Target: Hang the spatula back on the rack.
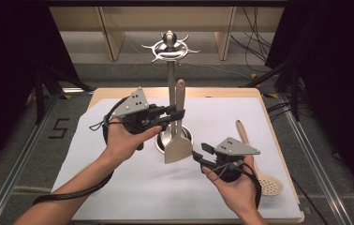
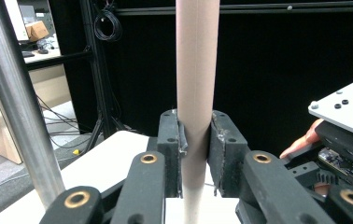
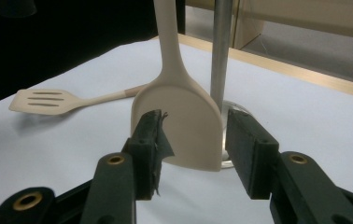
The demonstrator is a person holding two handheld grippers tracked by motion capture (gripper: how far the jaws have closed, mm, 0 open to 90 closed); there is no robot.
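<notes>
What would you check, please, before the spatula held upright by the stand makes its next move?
1. Left gripper shut on spatula handle: ok.
2. Spatula upright, blade down: ok.
3. Right gripper open, pads off the blade: ok.
4. Stand pole beside the handle, whether touching: cannot tell.
5. Free hook on the stand's top: cannot tell.
6. Slotted spoon lies apart on the table: ok.

Three cameras, one spatula
High view looks forward and down on the counter [image 1: 119, 197]; each claw camera sits close, sharing the upright spatula [image 1: 179, 136] and pole [image 1: 170, 89].
</notes>
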